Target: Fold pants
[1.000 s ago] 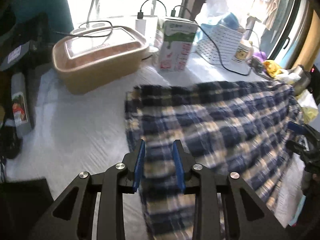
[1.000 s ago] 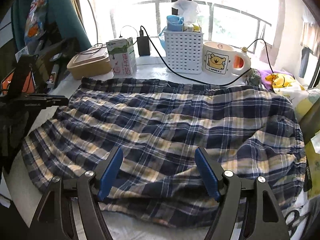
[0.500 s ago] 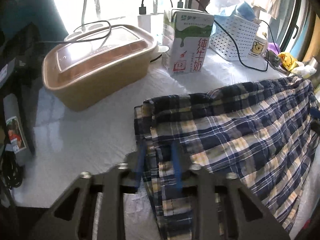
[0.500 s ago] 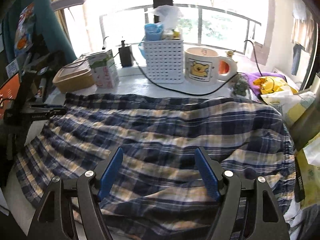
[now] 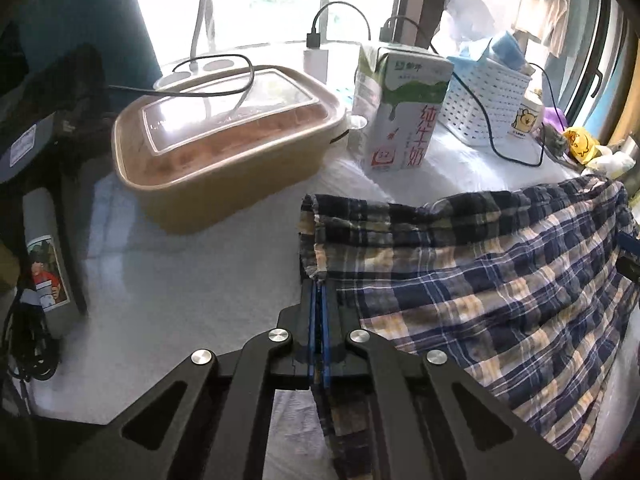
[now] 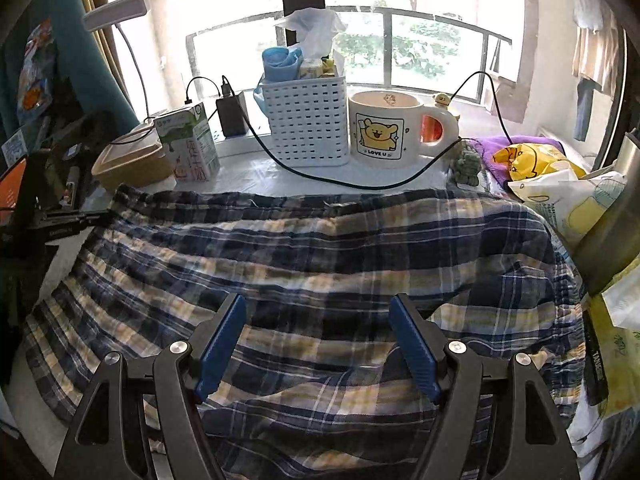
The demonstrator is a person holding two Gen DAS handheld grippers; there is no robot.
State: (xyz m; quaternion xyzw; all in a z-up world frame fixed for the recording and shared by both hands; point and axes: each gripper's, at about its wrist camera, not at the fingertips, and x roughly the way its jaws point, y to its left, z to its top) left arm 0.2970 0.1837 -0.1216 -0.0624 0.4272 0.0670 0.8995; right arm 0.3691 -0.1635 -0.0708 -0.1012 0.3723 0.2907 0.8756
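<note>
Left wrist view: left gripper point(image 5: 319, 300) fingers, apart a second ago, now closed flat on hem edge of plaid pants point(image 5: 460, 280); carton point(image 5: 400, 108) looms nearer. Right wrist view: right gripper point(image 6: 318, 344) fingers unchanged, spread wide, gripping nothing, above pants point(image 6: 304, 264) spread across white counter point(image 6: 256, 170).

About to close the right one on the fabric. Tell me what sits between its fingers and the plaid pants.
Nothing visible. The right hand-held gripper hangs open directly over the plaid pants, bare cloth showing between its blue pads. The mug and basket stand beyond the pants' far edge.
</note>
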